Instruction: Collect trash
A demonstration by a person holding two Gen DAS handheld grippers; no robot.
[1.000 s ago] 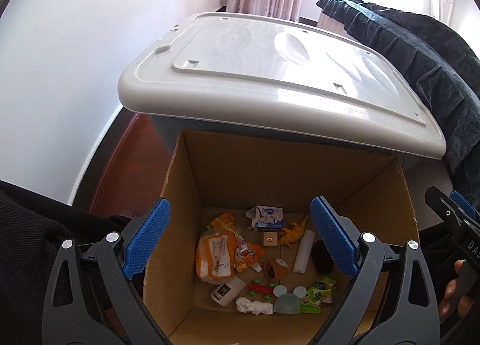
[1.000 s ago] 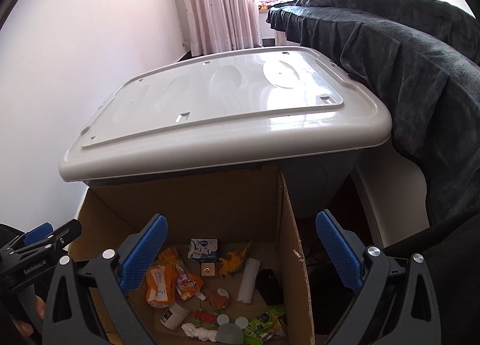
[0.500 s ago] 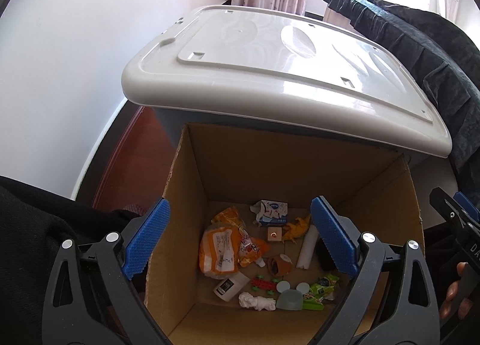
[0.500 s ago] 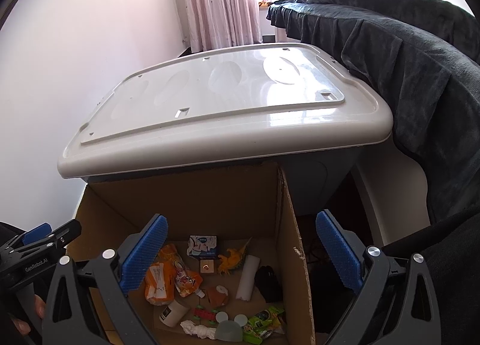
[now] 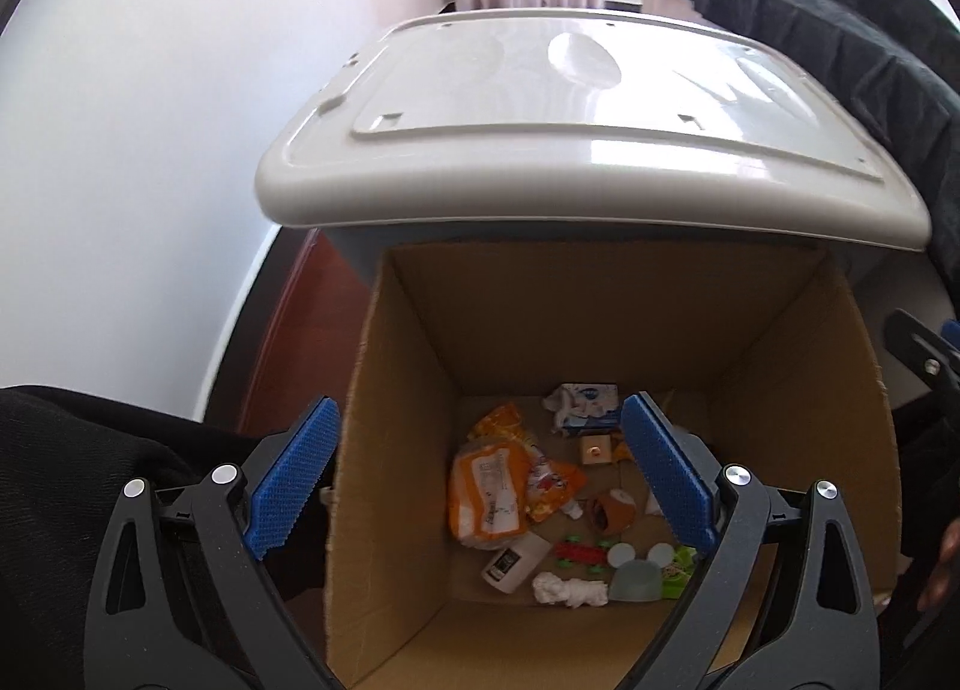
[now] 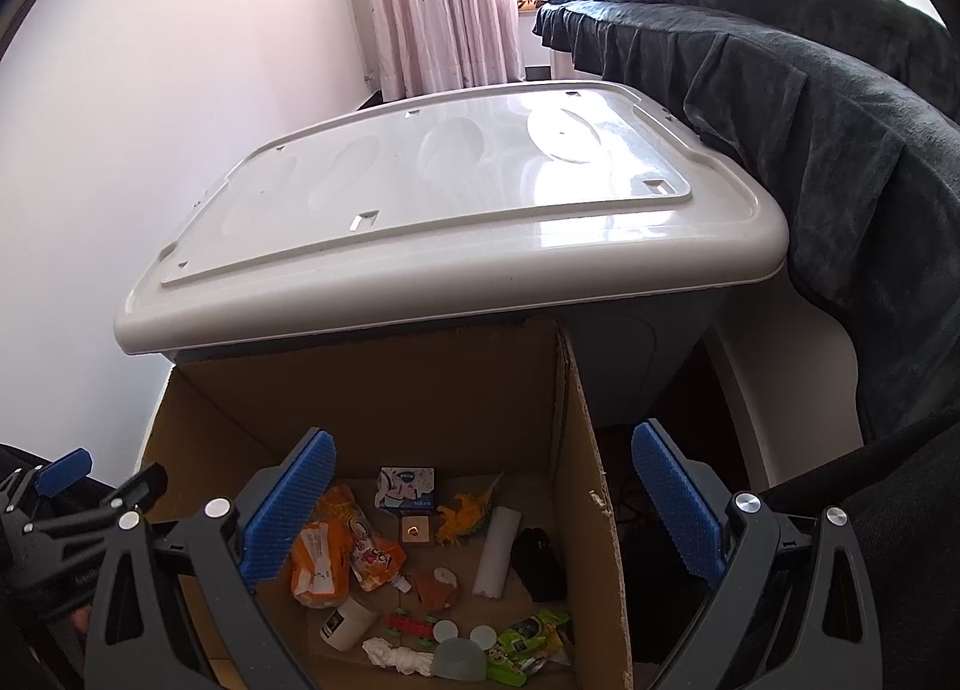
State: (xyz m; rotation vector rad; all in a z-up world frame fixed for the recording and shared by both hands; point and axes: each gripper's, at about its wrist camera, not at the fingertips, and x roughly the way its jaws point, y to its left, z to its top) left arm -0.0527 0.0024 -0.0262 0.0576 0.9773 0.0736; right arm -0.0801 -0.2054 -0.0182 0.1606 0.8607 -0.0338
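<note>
Largest item: a grey lidded storage bin [image 6: 456, 222] directly ahead, closed, its top bare. Against its near face stands an open cardboard box [image 5: 396, 450], mouth upward, which holds all the trash in view.

On the box floor lies an orange snack bag [image 5: 489, 495], crumpled, long axis running roughly away from me. I judge it light, soft and slick; best taken at a crimped end. Beside it, a white tube-shaped piece [image 6: 497, 552] lies with its long axis toward the far wall. It may be foam or rolled paper, I cannot tell which; a hold across the middle would suit. A small carton [image 6: 408, 489] sits at the far wall, looks dented, probably stiff enough to hold by its sides. A wad of white tissue [image 5: 570, 591] lies nearest, and would compress under any grip.

My left gripper [image 5: 480, 480] hangs above the box, spread wide, holding nothing. My right gripper [image 6: 480, 510] is likewise spread and empty, straddling the box's right wall.
</note>
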